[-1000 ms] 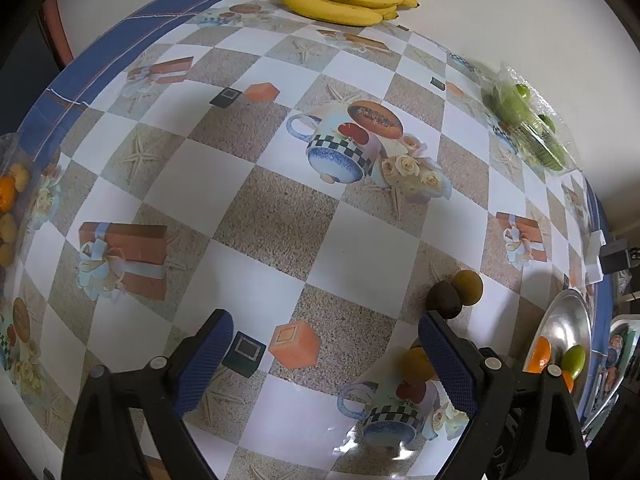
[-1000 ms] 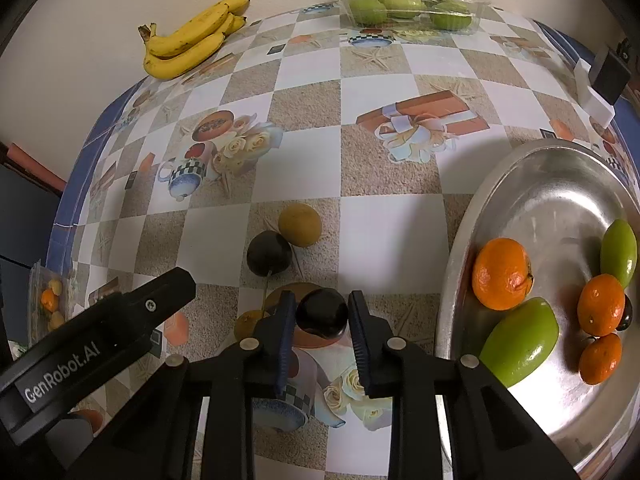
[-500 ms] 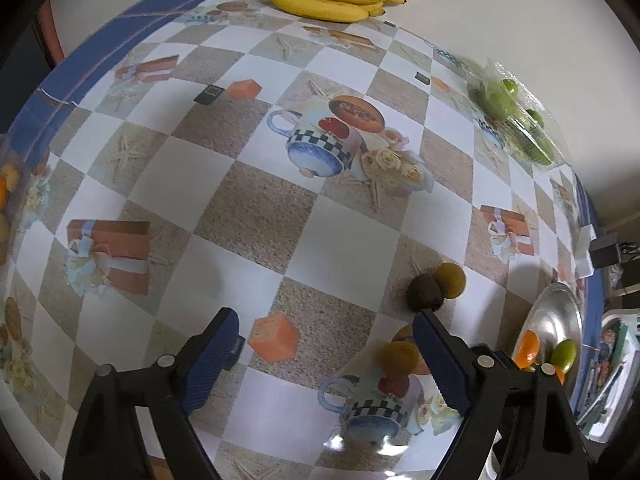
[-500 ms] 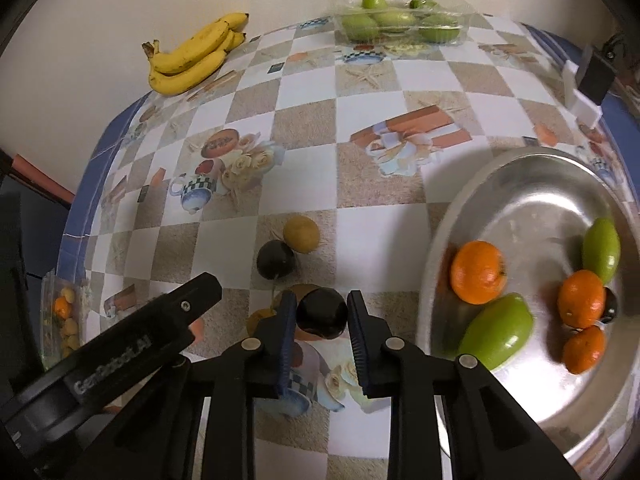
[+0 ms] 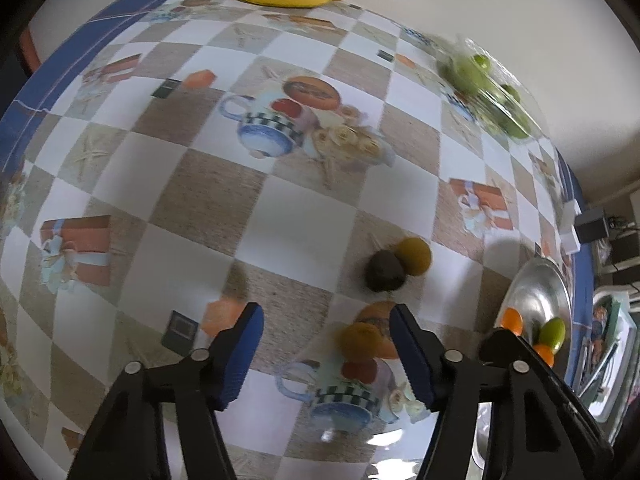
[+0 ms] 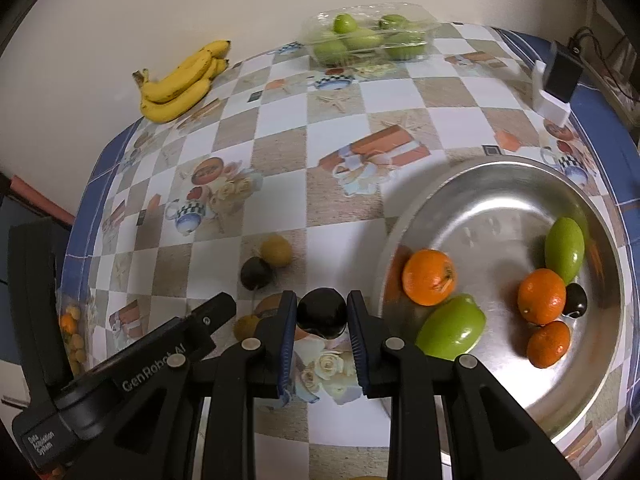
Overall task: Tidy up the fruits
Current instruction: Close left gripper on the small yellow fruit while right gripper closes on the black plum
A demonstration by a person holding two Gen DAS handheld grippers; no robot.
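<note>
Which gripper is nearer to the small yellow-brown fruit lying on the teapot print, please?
Left. The left gripper is open with the yellow-brown fruit lying between its fingers, toward the right one. The right gripper, shut on a dark fruit, sits to that fruit's right, beside the silver tray.

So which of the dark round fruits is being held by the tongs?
The dark fruit pinched between the right tongs. Another dark one sits loose on the table beside a yellow-brown fruit, and a third lies in the silver tray.
</note>
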